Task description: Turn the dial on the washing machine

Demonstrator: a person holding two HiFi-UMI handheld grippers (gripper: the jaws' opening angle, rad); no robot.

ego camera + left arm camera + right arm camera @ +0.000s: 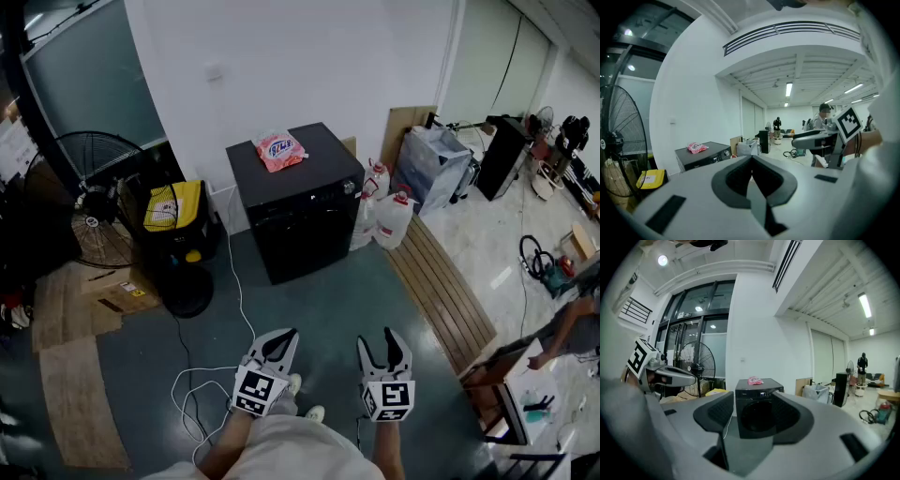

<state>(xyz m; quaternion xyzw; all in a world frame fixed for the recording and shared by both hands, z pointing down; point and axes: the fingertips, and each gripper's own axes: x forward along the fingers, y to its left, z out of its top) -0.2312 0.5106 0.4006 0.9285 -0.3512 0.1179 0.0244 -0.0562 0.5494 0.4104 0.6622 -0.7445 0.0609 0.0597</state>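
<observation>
The left gripper [284,339] is clenched empty, the right gripper [380,345] slightly parted; stepping up square to the dial [349,187] on the washing machine [300,216] seems best.

No wording can be read with certainty. A blue-and-white logo is printed on the pink bag [280,150] atop the washing machine [302,211], but its letters are blurred, possibly a brand name. Small lit characters are shown on the machine's control panel [761,393], too small to be made out.
</observation>
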